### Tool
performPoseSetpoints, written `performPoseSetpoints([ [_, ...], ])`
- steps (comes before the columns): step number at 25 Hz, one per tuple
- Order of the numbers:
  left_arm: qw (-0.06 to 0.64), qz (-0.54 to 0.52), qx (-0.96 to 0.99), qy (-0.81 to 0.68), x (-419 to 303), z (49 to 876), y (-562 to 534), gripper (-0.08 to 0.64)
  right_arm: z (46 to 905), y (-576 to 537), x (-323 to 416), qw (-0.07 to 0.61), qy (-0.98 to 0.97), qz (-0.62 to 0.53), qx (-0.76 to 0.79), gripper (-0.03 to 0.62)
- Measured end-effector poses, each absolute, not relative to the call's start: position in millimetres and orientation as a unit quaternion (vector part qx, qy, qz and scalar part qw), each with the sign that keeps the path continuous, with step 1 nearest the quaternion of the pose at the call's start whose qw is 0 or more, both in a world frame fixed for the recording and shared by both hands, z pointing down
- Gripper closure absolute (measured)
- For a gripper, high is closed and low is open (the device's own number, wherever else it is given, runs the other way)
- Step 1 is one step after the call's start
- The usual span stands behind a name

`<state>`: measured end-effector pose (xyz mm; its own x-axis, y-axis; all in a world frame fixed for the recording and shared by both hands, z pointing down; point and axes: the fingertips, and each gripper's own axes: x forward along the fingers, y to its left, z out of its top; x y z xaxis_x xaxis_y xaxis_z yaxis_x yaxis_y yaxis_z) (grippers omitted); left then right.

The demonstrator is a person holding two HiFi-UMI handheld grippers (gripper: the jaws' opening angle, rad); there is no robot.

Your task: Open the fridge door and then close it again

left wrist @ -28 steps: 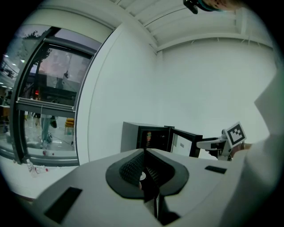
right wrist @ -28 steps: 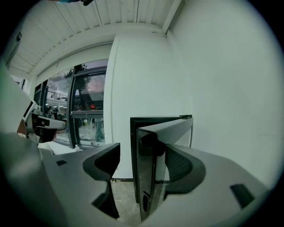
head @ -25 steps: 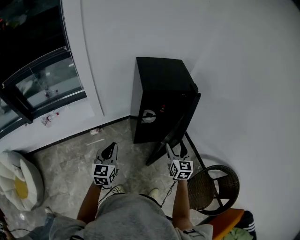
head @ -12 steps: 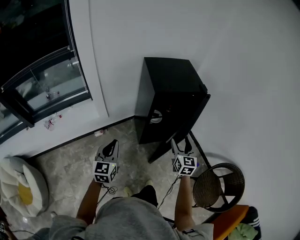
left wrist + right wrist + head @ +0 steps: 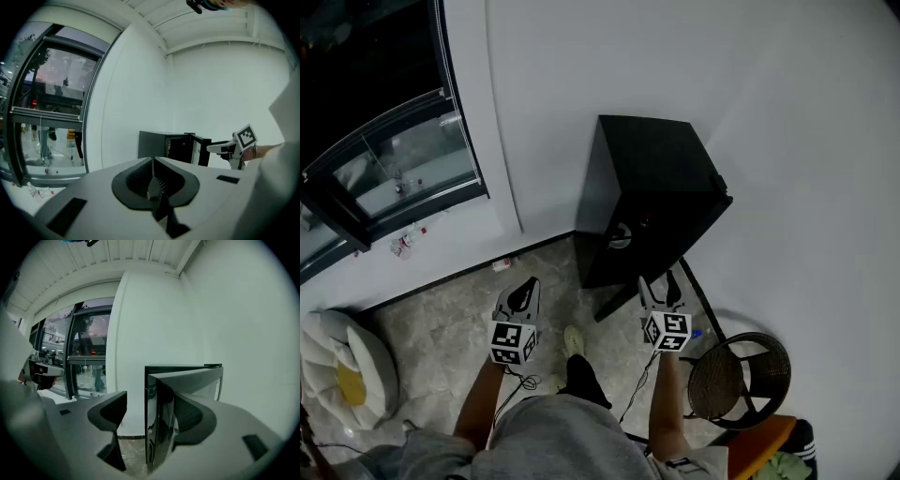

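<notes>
Fridge door (image 5: 157, 427) judged rigid and glossy. Its free edge stands at 12 o'clock between the right hand-held gripper's (image 5: 655, 285) spread jaws; grip there. Left hand-held gripper (image 5: 153, 186) pressed together, empty.

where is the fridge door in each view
Head view: the fridge door stands open right of centre, slanting down-left from the fridge.
Left gripper view: the door is right of centre, beside the fridge's dark inside.
Right gripper view: the door is at the centre, edge-on between the fingers.
Shared landmark: the big window, on the left in every view.
</notes>
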<state>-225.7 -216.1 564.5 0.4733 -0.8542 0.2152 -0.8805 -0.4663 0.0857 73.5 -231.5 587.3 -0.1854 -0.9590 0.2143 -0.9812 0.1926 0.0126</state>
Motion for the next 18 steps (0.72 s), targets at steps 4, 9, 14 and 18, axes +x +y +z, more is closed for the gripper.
performPoseSetpoints([
  [4,0.094,0.073,0.851,-0.512,-224,567,-227,0.545,586,-242,66,0.082,-0.773,0.061,0.626,0.275],
  [9,0.093,0.074,0.849,-0.515,-218,567,-243,0.545,582,-256,61,0.074,-0.782,0.059,0.616,0.275],
  [14,0.097,0.073,0.848,-0.516,-213,569,-254,0.545,583,-266,56,0.073,-0.789,0.061,0.607,0.275],
  [18,0.1,0.074,0.847,-0.517,-206,572,-260,0.545,582,-273,53,0.072,-0.795,0.058,0.599,0.275],
])
